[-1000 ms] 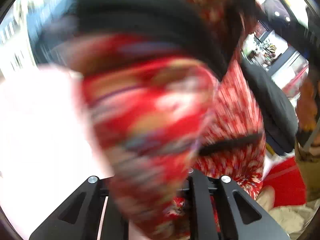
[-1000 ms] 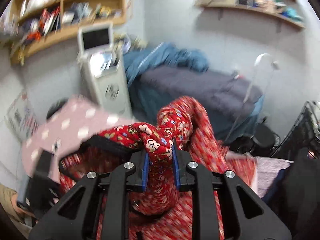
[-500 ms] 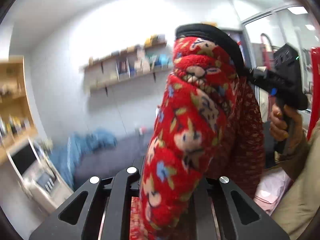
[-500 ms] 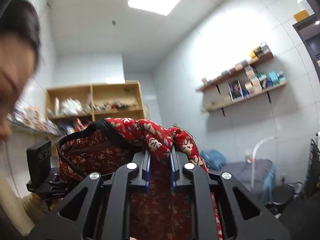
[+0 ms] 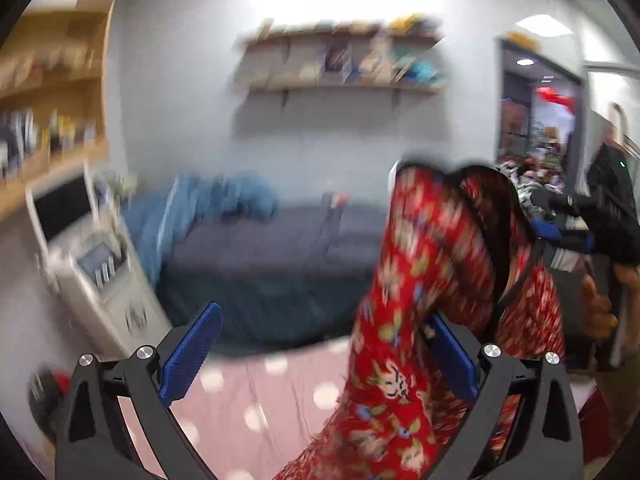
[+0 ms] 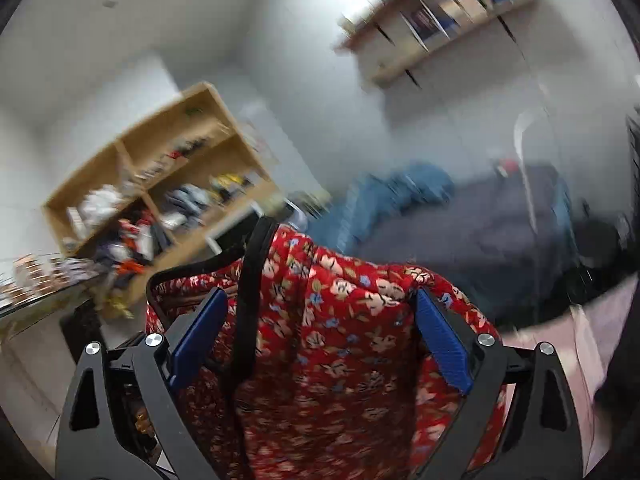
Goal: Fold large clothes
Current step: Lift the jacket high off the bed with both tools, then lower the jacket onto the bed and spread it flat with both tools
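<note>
A red floral garment [image 5: 420, 320] with black trim hangs in the air in both views. In the left wrist view my left gripper [image 5: 320, 356] is open, its blue pads wide apart; the cloth drapes against the right pad [image 5: 452, 360]. In the right wrist view my right gripper [image 6: 316, 336] is open too, and the garment [image 6: 340, 340] lies loose between its spread fingers, with a black trim band [image 6: 248, 300] running down it. The other hand-held gripper [image 5: 600, 220] shows at the right of the left wrist view.
A pink dotted sheet [image 5: 260, 400] covers the surface below. Behind it are a dark grey sofa [image 5: 272, 248] with a blue cloth [image 5: 208, 208], a white appliance [image 5: 96, 272], wooden shelves [image 6: 160, 184] and a wall shelf [image 5: 340, 68].
Both grippers were shut on the garment half a second ago; both have opened now. The views have swung down from the ceiling toward the sofa and the pink sheet.
</note>
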{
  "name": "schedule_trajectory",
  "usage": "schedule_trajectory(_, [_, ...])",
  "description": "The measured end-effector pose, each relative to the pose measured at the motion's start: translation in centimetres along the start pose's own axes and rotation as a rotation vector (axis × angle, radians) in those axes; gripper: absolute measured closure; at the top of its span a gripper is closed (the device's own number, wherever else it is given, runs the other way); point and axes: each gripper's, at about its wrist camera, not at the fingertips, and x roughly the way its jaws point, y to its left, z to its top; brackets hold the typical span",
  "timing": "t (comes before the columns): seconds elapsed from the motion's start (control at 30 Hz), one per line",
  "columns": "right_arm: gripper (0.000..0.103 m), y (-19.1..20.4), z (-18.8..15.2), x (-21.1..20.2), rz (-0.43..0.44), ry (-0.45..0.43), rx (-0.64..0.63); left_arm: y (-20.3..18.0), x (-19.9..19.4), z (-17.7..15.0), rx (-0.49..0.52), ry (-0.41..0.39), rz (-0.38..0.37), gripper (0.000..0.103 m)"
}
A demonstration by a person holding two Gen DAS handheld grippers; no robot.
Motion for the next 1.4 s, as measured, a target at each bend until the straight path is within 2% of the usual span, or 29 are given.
schedule_trajectory(0.03, [0.011, -1.7, -1.3, 2.6, -0.068, 0.051, 0.017, 1.9, 4.0, -2.0, -0.068, 0.109, 0.015, 0.008])
schedule_trajectory(0.07, [0.012, -3.4, -3.4, 4.8, -0.15, 0.109, 0.032, 3.2, 7.5, -4.7, -0.115, 0.184, 0.047, 0.01])
schedule_trajectory(0.1, [0.012, -4.5, -5.2, 6.2, -0.186, 0.143, 0.03, 4.6, 9.6, -7.2, -0.146, 0.25, 0.104, 0.012])
schedule_trajectory(0.13, [0.012, -5.7, -7.9, 7.4, -0.238, 0.182, 0.003, 6.1, 12.0, -11.0, -0.217, 0.37, 0.154, 0.018])
schedule_trajectory(0.17, [0.012, -6.6, -10.6, 7.9, -0.308, 0.217, -0.031, 7.1, 12.7, -14.0, -0.286, 0.439, 0.147, 0.02])
schedule_trajectory(0.2, [0.012, -7.8, -13.7, 8.1, -0.383, 0.259, -0.067, 7.9, 11.6, -15.8, -0.339, 0.471, 0.131, 0.02])
schedule_trajectory(0.23, [0.012, -9.1, -15.5, 7.8, -0.419, 0.293, -0.085, 8.6, 10.9, -19.2, -0.401, 0.505, 0.138, 0.019])
schedule_trajectory(0.27, [0.012, -10.4, -17.2, 8.1, -0.456, 0.337, -0.099, 8.3, 9.6, -21.3, -0.432, 0.537, 0.153, 0.019])
schedule_trajectory(0.3, [0.012, -12.1, -20.1, 7.7, -0.508, 0.409, -0.094, 8.4, 8.9, -23.7, -0.461, 0.585, 0.161, 0.019])
schedule_trajectory(0.37, [0.012, -14.8, -23.5, 6.6, -0.56, 0.505, -0.013, 10.0, 8.1, -27.5, -0.528, 0.632, 0.169, 0.018])
schedule_trajectory(0.47, [0.012, -17.8, -26.7, 3.7, -0.659, 0.539, 0.089, 12.3, 5.9, -28.8, -0.563, 0.672, 0.204, 0.018])
schedule_trajectory(0.53, [0.012, -18.4, -26.5, 2.7, -0.699, 0.536, 0.103, 12.8, 5.4, -29.0, -0.551, 0.66, 0.223, 0.014])
schedule_trajectory(0.57, [0.012, -18.6, -26.2, 2.4, -0.716, 0.533, 0.103, 12.7, 5.8, -28.2, -0.542, 0.656, 0.215, 0.012])
schedule_trajectory(0.63, [0.012, -19.3, -26.0, 2.9, -0.737, 0.541, 0.099, 12.4, 7.1, -28.5, -0.51, 0.649, 0.174, 0.008])
schedule_trajectory(0.7, [0.012, -19.5, -26.5, 3.4, -0.736, 0.544, 0.09, 10.6, 8.6, -28.7, -0.44, 0.67, 0.128, 0.006])
schedule_trajectory(0.73, [0.012, -20.0, -26.5, 3.8, -0.73, 0.546, 0.088, 9.2, 9.8, -28.5, -0.374, 0.711, 0.114, 0.006])
schedule_trajectory(0.83, [0.012, -19.5, -26.8, 4.9, -0.706, 0.553, 0.091, 6.1, 13.3, -29.7, -0.215, 0.801, 0.152, 0.006])
schedule_trajectory(0.93, [0.012, -19.5, -27.3, 6.4, -0.699, 0.573, 0.1, 4.1, 15.5, -33.0, -0.161, 0.84, 0.195, 0.008])
schedule_trajectory(0.97, [0.012, -19.5, -27.7, 6.7, -0.696, 0.582, 0.105, 4.0, 16.0, -33.8, -0.172, 0.847, 0.19, 0.02])
schedule_trajectory(1.1, [0.012, -19.6, -28.8, 6.7, -0.707, 0.609, 0.107, 5.5, 16.1, -33.6, -0.235, 0.834, 0.16, 0.051])
schedule_trajectory(1.17, [0.012, -19.7, -29.1, 6.3, -0.721, 0.61, 0.108, 8.0, 15.3, -31.8, -0.293, 0.806, 0.147, 0.082])
schedule_trajectory(1.23, [0.012, -19.9, -29.0, 5.8, -0.734, 0.601, 0.118, 11.2, 14.5, -29.7, -0.28, 0.757, 0.213, 0.088])
schedule_trajectory(1.3, [0.012, -20.2, -28.9, 5.5, -0.741, 0.594, 0.134, 15.2, 14.1, -27.1, -0.2, 0.709, 0.354, 0.089])
schedule_trajectory(1.33, [0.012, -20.1, -28.9, 5.3, -0.742, 0.591, 0.14, 17.5, 14.1, -26.0, -0.192, 0.7, 0.401, 0.089])
schedule_trajectory(1.4, [0.012, -19.9, -28.7, 5.1, -0.743, 0.582, 0.143, 22.7, 14.7, -24.4, -0.238, 0.685, 0.464, 0.089])
